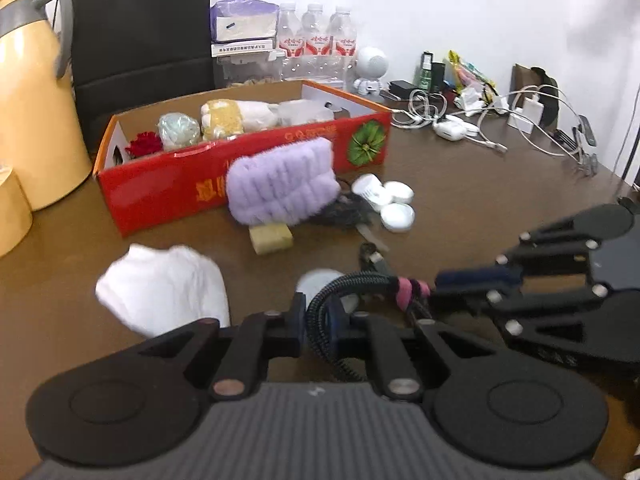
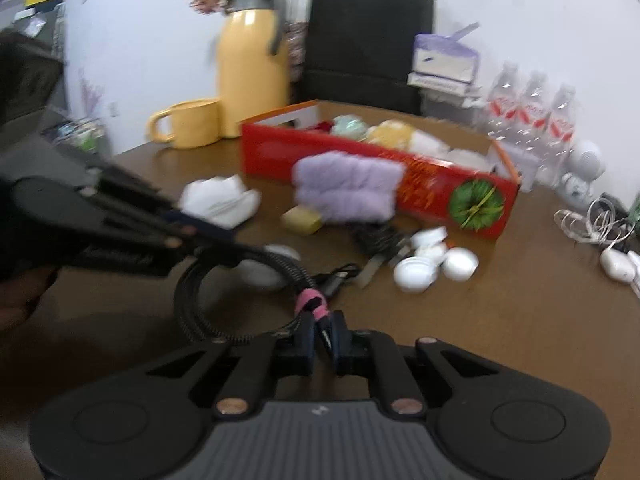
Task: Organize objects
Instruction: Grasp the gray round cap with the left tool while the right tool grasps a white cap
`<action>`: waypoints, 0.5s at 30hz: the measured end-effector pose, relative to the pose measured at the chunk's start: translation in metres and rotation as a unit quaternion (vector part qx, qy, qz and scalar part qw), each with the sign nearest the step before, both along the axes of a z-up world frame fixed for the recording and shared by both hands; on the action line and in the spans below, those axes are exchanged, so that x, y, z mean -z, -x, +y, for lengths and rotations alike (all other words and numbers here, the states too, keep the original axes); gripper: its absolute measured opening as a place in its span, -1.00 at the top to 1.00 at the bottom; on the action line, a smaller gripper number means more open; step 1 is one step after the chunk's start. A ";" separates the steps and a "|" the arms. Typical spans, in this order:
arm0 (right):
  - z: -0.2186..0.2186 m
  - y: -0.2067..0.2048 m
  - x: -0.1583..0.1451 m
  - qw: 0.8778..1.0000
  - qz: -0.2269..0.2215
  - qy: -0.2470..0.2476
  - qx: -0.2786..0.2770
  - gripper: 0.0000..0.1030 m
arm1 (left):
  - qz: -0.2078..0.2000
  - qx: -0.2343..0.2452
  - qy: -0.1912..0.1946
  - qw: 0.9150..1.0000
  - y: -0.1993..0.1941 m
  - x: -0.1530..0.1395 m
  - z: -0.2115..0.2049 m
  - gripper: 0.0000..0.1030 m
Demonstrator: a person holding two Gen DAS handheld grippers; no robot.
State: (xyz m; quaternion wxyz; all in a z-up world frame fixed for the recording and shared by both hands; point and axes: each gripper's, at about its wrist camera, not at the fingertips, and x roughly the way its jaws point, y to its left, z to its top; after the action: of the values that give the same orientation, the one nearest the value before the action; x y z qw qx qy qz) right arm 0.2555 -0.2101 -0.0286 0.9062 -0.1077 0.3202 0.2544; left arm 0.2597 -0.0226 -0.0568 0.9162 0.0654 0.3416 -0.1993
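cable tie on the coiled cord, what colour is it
Pink, wrapped around the black braided cord; the tie shows best in the right wrist view.

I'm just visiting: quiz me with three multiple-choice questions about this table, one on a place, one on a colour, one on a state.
1. Where is the purple headband?
A. inside the box
B. outside, against the box's red front
C. on the jug

2. What colour is the jug?
A. yellow
B. green
C. blue

3. What are both pairs of fingers doing?
A. spread wide
B. shut on the cable
C. holding a bottle

Answers: B, it rests before the box; A, yellow body; B, left gripper and right gripper both pinch it.
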 end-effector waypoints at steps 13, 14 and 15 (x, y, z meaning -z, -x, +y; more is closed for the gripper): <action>-0.029 -0.014 -0.015 0.992 -0.046 -0.035 0.108 0.22 | -0.010 0.000 -0.020 1.000 -0.023 0.001 -0.024 -0.43; -0.029 -0.024 -0.012 0.991 -0.049 -0.028 0.118 0.20 | -0.004 0.000 -0.024 1.000 -0.027 0.005 -0.026 -0.41; -0.030 -0.035 -0.009 0.991 -0.046 -0.026 0.124 0.18 | 0.001 -0.001 -0.028 1.000 -0.030 0.008 -0.028 -0.40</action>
State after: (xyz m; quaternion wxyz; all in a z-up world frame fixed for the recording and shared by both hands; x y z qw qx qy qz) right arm 0.2902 -0.2398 -0.0199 0.9470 -0.0557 0.2819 0.1434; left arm 0.2901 -0.0507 -0.0652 0.9138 0.0901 0.3480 -0.1891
